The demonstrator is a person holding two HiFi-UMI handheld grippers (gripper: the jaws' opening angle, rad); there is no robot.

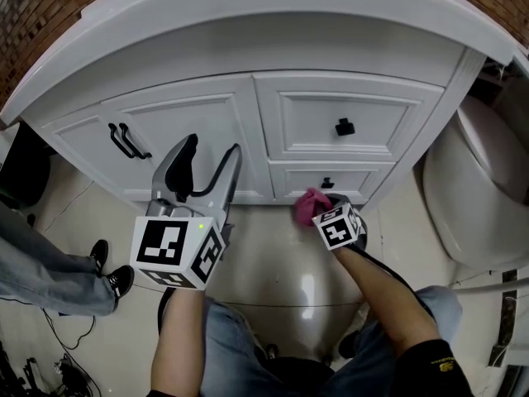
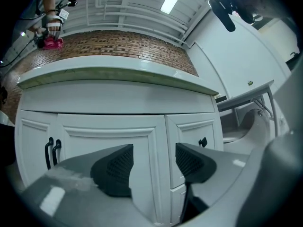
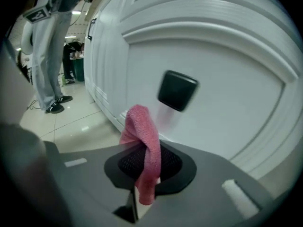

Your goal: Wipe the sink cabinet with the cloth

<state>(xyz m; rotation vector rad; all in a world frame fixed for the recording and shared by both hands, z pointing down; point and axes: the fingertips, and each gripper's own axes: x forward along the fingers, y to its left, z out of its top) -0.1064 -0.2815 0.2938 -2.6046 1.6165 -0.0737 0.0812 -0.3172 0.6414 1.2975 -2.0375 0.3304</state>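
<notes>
The white sink cabinet fills the upper half of the head view, with a double door at left and two drawers at right. My right gripper is shut on a pink cloth, held against the lower drawer close to its black knob. In the right gripper view the pink cloth is pinched between the jaws just below the black knob. My left gripper hangs open in front of the cabinet door, holding nothing.
Two black handles sit on the left doors, another knob on the upper drawer. A white toilet stands at right. A bystander's legs and shoes are at left on the tiled floor. Cables lie bottom left.
</notes>
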